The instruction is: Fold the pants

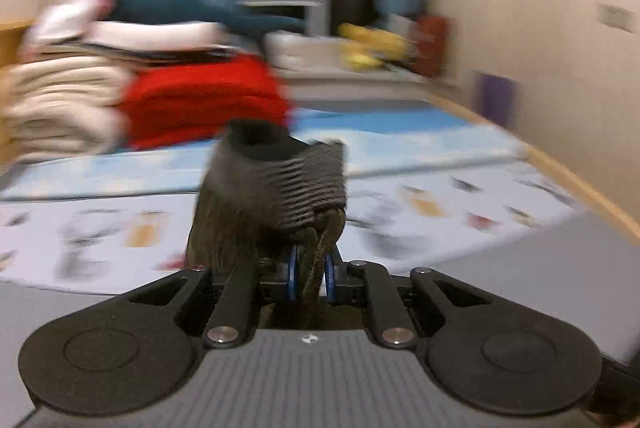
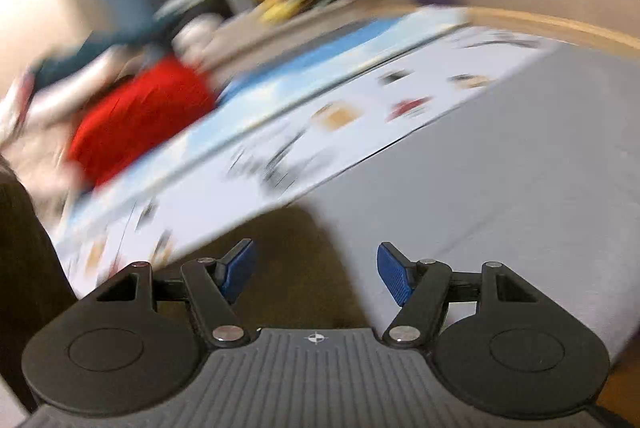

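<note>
My left gripper (image 1: 312, 278) is shut on the dark brown pants (image 1: 272, 196), pinching a fold of fabric below the ribbed elastic cuff, which stands up above the blue pads (image 1: 291, 274). In the right wrist view my right gripper (image 2: 316, 272) is open and empty, its blue pads (image 2: 394, 276) wide apart above a stretch of the dark brown pants (image 2: 288, 248) lying below it. More of the dark fabric (image 2: 24, 240) hangs at the left edge. Both views are blurred by motion.
A light blue printed mat (image 1: 400, 156) lies on the grey surface (image 2: 500, 168). A pile of folded clothes, red (image 1: 204, 96) and cream (image 1: 56, 104), sits at the back left. Yellow items (image 1: 372, 44) lie by the far wall. A wooden rim (image 1: 580, 180) borders the right side.
</note>
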Tool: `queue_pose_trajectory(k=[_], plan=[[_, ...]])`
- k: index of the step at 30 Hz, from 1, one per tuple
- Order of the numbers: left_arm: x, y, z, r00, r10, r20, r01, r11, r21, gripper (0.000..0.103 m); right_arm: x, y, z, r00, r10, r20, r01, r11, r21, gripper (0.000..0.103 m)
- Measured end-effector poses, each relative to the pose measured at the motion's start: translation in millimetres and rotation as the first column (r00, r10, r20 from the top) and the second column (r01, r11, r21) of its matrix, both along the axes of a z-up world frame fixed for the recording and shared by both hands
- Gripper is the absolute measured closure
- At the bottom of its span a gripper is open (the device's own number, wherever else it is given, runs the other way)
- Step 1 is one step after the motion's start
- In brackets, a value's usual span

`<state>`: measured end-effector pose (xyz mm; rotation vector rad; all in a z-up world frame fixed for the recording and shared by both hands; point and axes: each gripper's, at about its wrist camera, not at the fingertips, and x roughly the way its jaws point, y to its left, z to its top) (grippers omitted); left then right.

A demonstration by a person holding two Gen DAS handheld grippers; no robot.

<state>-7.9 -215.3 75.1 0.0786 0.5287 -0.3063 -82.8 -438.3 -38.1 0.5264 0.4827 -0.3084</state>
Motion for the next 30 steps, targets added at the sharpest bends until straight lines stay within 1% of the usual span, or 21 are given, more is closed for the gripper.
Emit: queue_pose_trajectory(k=[1,2,3,4,5,6,7,10,11,13,16,18,20,23,24,25,26,27,28,29,30], plan=[[1,-21,-8,0.996,-0.069,-0.054,0.069,0.998,-0.007,0.083,-7,-13,1,0.998,-0.055,0.028,0.054,0.998,0.042,0.034],[2,-37,-19,0.985,-0.129,-0.114,0.126,0.992,-0.027,0.071,-14,-25,0,0.994,-0.101,0.049,0.097,0.992,0.087,0.033],[2,-47,-29,0.967,-0.19,-0.167,0.181,0.981,-0.066,0.062,-18,-34,-2,0.99,-0.131,0.06,0.123,0.985,0.122,0.032],[1,-51,-37,0.955,-0.224,-0.194,0.209,0.973,-0.093,0.058,-23,-41,-4,0.986,-0.154,0.065,0.142,0.976,0.166,0.032],[-1,-50,-42,0.951,-0.234,-0.2,0.216,0.97,-0.106,0.052,-25,-48,-8,0.985,-0.159,0.061,0.143,0.968,0.207,0.032],[-2,-43,-46,0.957,-0.219,-0.192,0.202,0.974,-0.105,0.044,-25,-51,-12,0.988,-0.148,0.053,0.131,0.961,0.242,0.03],[-3,-32,-51,0.964,-0.192,-0.186,0.177,0.979,-0.097,0.042,-22,-52,-16,0.993,-0.109,0.041,0.093,0.955,0.283,0.028],[3,13,-72,0.974,-0.1,-0.204,0.095,0.995,-0.036,0.041,-7,-43,-28,0.998,0.061,0.003,-0.058,0.933,0.356,0.024],[4,30,-81,0.975,-0.066,-0.212,0.067,0.998,-0.006,0.042,-1,-39,-30,0.994,0.107,-0.016,-0.094,0.927,0.362,0.023],[10,66,-96,0.97,-0.019,-0.24,0.022,1.0,0.01,0.042,11,-26,-36,0.983,0.169,-0.074,-0.134,0.93,0.343,0.02],[9,105,-123,0.957,0.02,-0.288,-0.024,1.0,-0.01,0.043,29,-8,-44,0.967,0.214,-0.14,-0.161,0.934,0.318,0.02],[5,126,-139,0.954,0.009,-0.299,-0.026,0.998,-0.053,0.043,35,2,-48,0.959,0.222,-0.179,-0.161,0.939,0.304,0.017],[4,135,-155,0.946,-0.008,-0.324,-0.025,0.995,-0.097,0.043,46,9,-52,0.951,0.23,-0.207,-0.17,0.948,0.269,0.016],[7,140,-157,0.938,-0.033,-0.346,-0.011,0.992,-0.125,0.045,50,19,-54,0.946,0.245,-0.213,-0.204,0.959,0.199,0.013],[11,139,-161,0.934,-0.044,-0.353,0.0,0.992,-0.125,0.045,49,22,-52,0.945,0.247,-0.214,-0.211,0.961,0.18,0.014],[4,143,-163,0.929,-0.051,-0.366,0.003,0.992,-0.13,0.045,52,25,-52,0.944,0.249,-0.215,-0.219,0.963,0.157,0.019],[7,145,-167,0.924,-0.055,-0.379,-0.002,0.989,-0.148,0.045,53,27,-50,0.944,0.254,-0.211,-0.227,0.963,0.143,0.026],[9,148,-169,0.92,-0.058,-0.389,-0.008,0.986,-0.168,0.044,55,28,-48,0.942,0.269,-0.202,-0.243,0.959,0.143,0.044],[9,152,-170,0.917,-0.063,-0.393,-0.011,0.983,-0.183,0.044,56,31,-45,0.939,0.287,-0.188,-0.262,0.954,0.147,0.05],[12,154,-171,0.917,-0.07,-0.393,-0.008,0.981,-0.194,0.044,59,33,-41,0.939,0.285,-0.19,-0.265,0.956,0.127,0.056],[12,155,-171,0.918,-0.076,-0.389,-0.004,0.979,-0.201,0.044,60,36,-35,0.939,0.285,-0.192,-0.27,0.958,0.099,0.07]])
